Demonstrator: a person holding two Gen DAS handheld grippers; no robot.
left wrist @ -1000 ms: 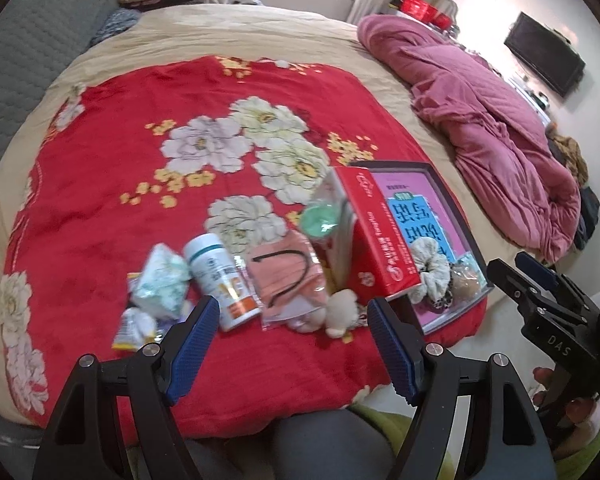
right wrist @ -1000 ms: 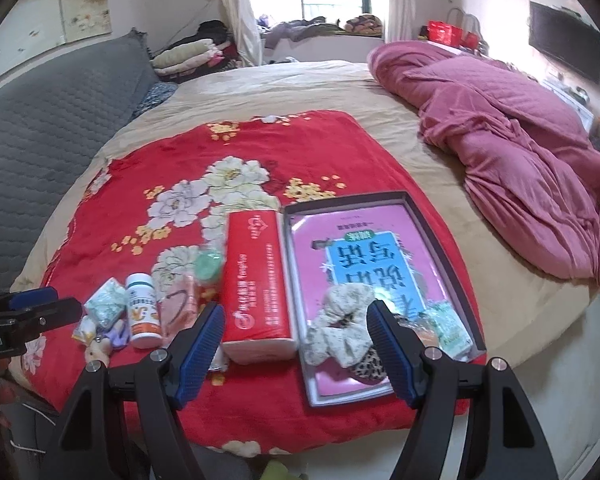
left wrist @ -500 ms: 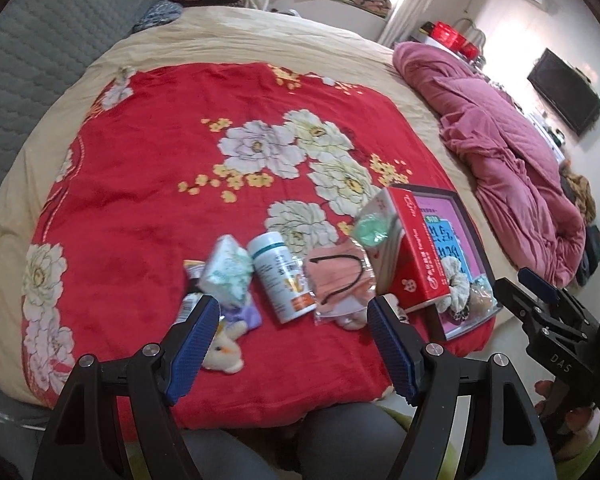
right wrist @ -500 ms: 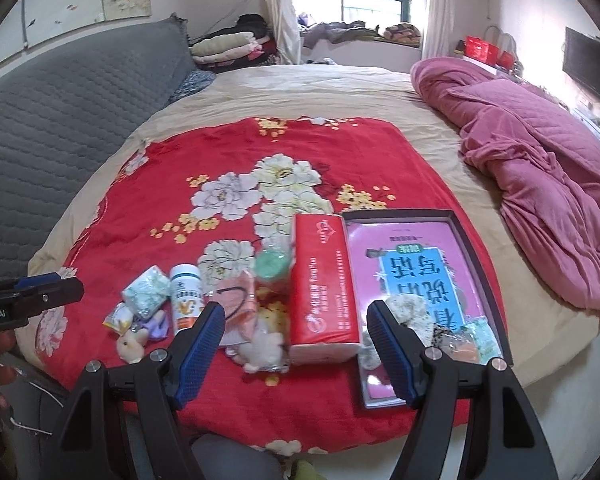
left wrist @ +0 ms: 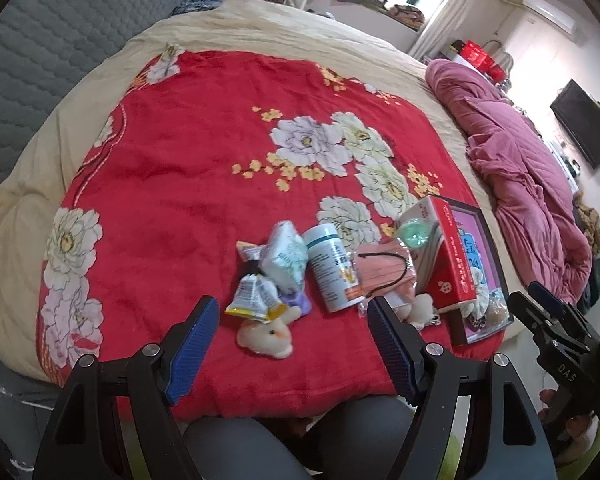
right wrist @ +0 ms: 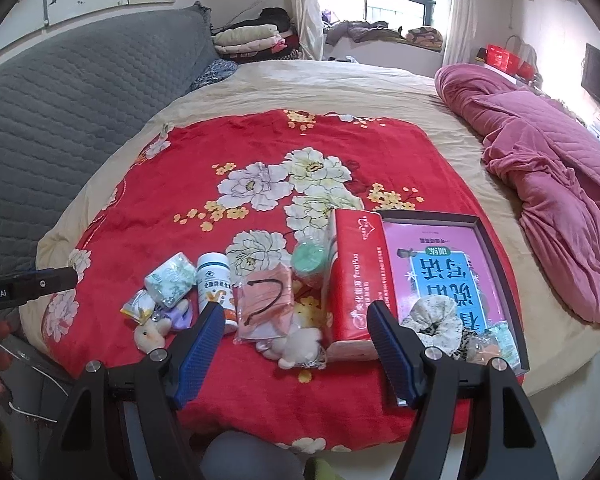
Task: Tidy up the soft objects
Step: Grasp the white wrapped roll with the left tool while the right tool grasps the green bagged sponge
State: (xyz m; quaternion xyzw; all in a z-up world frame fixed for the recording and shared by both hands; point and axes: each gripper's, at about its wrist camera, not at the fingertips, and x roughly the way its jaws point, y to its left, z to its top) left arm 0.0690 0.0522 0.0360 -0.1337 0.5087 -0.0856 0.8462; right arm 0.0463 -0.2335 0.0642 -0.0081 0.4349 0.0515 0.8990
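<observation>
Left gripper: fingers spread wide, nothing between the pads, hovering over the near edge of the red floral blanket.
Far left of the pile: a crumpled yellow-and-white sachet and a tissue pack, touching each other.
Small plush toy: lies nearest the left gripper, in the gap between its fingers as the left wrist view frames it, apart from both pads; its long axis runs roughly left to right, with the face turned up and toward the right.
Purple piece: tucked between the sachet and the plush, touching both.
White bottle: lies on its side, cap pointing away from the camera, just left of the bagged pink face mask.
Second plush: pale, partly under the mask bag, in the gap between the right gripper's fingers, clear of the pads.
Green round thing: in a clear wrapper, against the red tissue pack.
Red tissue pack: long axis runs away from the camera, standing between the pile and the tray.
Tray: holds a pink booklet, a floral scrunchie and small wrapped items at its near end.
Right gripper: fingers fairly wide, empty.
Far right: a crumpled pink quilt.
</observation>
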